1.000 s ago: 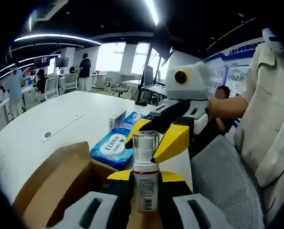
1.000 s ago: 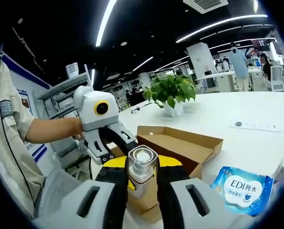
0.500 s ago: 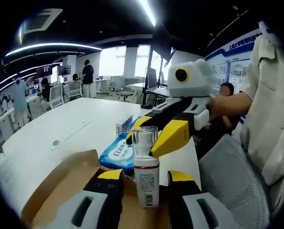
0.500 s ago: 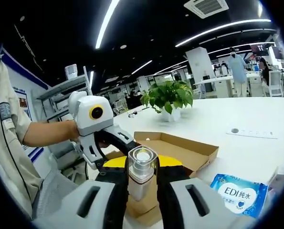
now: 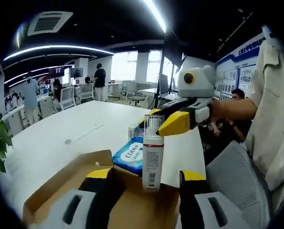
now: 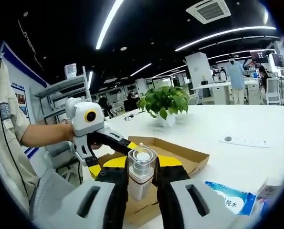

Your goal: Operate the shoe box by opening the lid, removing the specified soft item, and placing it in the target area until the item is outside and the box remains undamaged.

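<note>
Shoe box (image 5: 60,191) interior hidden; right tongs (image 6: 142,174) clamp bottle (image 6: 141,171), left tongs (image 5: 144,179) spread wide, holding nothing.

Left gripper (image 5: 144,179) agape, right gripper (image 6: 142,177) clamped.

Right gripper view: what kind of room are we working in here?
Most likely an open-plan office or lab: a long white table with a potted plant, office chairs at desks further back, ceiling strip lights and an air-conditioning vent.
</note>
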A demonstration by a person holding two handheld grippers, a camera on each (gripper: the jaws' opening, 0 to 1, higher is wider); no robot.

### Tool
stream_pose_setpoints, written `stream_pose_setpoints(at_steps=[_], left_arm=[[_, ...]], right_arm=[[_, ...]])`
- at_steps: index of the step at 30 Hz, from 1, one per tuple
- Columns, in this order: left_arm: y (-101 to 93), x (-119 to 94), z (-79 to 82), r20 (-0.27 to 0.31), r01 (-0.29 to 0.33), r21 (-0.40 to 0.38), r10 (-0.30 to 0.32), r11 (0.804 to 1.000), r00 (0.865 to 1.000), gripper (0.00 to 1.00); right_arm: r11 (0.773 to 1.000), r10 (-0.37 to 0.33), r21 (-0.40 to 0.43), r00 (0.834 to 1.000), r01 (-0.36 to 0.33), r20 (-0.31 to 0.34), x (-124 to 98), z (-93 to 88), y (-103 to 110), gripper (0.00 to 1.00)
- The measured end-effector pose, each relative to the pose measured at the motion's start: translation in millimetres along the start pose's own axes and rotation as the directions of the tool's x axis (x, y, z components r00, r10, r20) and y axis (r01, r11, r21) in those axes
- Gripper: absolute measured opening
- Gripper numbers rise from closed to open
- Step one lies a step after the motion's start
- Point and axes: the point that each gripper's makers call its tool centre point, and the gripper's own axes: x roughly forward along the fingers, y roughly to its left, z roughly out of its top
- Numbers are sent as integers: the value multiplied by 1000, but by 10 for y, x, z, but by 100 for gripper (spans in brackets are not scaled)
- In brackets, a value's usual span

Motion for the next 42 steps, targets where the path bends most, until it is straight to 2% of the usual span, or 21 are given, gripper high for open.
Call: stream_pose_setpoints(at_steps=[9, 12, 23, 31, 42], left_arm=[[129, -154, 3, 32, -69, -14, 70, 998, 997, 71], [165, -220, 9, 46, -88, -36, 90, 995, 995, 72], [257, -427, -33, 43, -151, -47, 153, 987, 987, 79], [317, -637, -90, 38, -205, -61, 207, 977, 978, 86], [358, -936, -253, 24, -277, -97, 281, 956, 960, 90]], right_arm=[[998, -50, -33, 999, 50, 13, -144, 117, -274, 19], [996, -67, -50, 998, 68, 7, -197, 130, -387, 19], [986, -120, -124, 992, 115, -31, -345, 107, -775, 19], [974, -149, -178, 988, 140, -42, -369, 103, -1028, 19], [957, -173, -247, 983, 154, -59, -320, 74, -1355, 19]])
